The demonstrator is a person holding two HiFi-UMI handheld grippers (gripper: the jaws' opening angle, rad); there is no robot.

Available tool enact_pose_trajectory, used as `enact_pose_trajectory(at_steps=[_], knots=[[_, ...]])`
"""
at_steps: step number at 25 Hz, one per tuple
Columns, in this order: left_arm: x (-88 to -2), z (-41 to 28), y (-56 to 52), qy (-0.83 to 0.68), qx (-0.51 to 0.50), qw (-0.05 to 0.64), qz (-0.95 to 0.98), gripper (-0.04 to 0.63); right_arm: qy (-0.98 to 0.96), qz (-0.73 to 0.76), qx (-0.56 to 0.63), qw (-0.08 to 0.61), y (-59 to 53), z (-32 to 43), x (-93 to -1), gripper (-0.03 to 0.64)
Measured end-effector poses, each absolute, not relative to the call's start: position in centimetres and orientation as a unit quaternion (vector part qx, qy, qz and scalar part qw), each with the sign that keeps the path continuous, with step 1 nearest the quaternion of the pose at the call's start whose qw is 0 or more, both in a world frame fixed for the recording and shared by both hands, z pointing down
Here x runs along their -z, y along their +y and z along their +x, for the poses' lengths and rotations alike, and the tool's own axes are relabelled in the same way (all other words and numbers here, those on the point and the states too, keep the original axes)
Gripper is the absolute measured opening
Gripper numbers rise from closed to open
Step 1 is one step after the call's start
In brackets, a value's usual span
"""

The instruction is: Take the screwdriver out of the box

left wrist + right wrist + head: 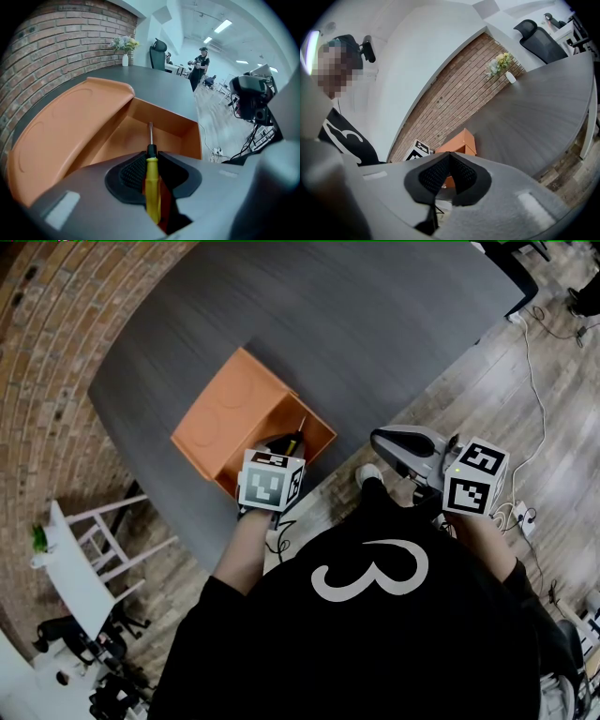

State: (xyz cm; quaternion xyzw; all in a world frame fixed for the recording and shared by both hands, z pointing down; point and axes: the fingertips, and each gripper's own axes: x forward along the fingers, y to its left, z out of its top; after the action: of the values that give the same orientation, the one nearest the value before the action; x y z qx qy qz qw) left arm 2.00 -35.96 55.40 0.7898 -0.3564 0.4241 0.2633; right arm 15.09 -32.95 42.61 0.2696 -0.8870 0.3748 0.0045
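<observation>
The orange box [217,418] lies open on the grey table [375,324] near its front edge, lid folded back to the left. My left gripper [284,444] reaches down into the open compartment and is shut on the yellow handle of the screwdriver [152,187]. The black collar and metal shaft [151,133] point forward over the box floor [136,140]. In the head view the screwdriver [297,430] shows just beyond the marker cube. My right gripper [382,439] hangs off the table's front edge, to the right of the box, jaws shut and empty [449,155].
A brick wall [66,352] runs along the table's left side. A vase of flowers [124,47] stands at the far end. White furniture [89,549] stands lower left, and cables [539,399] lie on the wooden floor. A person [199,68] stands far off.
</observation>
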Motion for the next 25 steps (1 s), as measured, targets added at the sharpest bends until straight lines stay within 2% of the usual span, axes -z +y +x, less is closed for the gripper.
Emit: enact_pose_trajectory(at_steps=[10,25], knots=[[-53.6,1.4,-35.7,-0.379,-0.399,0.215,0.807,0.097,-0.888,0.283,-0.362,0.007,-31.8,14.5,-42.0,0.002],[-44.4,-0.6,-33.7,-0.421,-0.262,0.172,0.851,0.097,-0.907,0.303,-0.29,-0.025,-30.0,11.4,-36.0,0.002]])
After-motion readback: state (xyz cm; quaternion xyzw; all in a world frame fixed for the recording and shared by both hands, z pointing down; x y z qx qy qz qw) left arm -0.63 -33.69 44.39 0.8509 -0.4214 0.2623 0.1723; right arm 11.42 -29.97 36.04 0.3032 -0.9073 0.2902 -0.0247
